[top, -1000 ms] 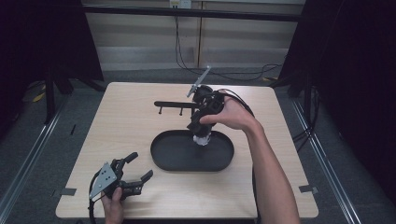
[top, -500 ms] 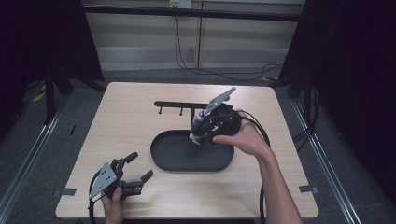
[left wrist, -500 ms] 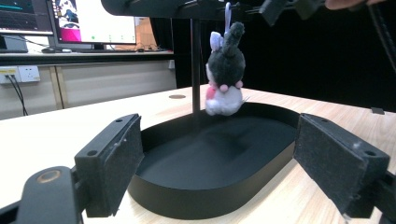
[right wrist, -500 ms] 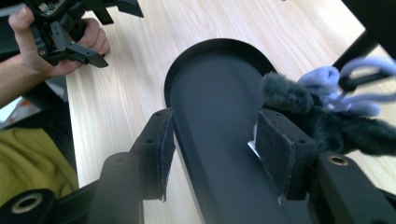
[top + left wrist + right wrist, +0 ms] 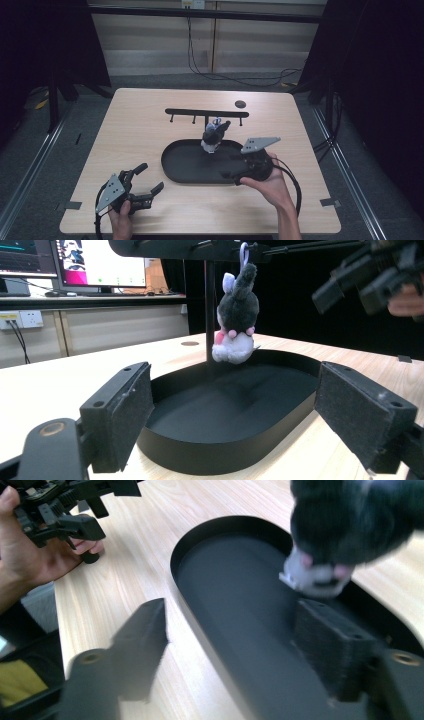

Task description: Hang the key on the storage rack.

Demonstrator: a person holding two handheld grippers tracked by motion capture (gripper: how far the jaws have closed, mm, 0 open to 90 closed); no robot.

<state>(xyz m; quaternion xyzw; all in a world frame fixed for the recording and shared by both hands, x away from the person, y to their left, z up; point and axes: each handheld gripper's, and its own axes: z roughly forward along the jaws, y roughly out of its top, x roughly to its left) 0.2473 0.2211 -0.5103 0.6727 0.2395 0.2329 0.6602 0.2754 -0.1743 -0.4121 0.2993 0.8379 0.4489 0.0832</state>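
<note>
**Toy hung, hands clear**

The plush bunny (image 5: 214, 134) hangs by its loop from the black rack (image 5: 207, 112), dangling over the oval tray (image 5: 186, 172) without resting on it. My right gripper (image 5: 239, 176) sits at the tray's near right rim, jaws spread wide and empty. My left gripper (image 5: 144, 186) rests near the table's (image 5: 140, 125) front corner, jaws wide too. I judge the hanging done; next I only need to draw my right hand clear without brushing the toy.

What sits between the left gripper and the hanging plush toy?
In the left gripper view, the black oval tray lies between the open left gripper and the plush toy hanging from the rack.
</note>
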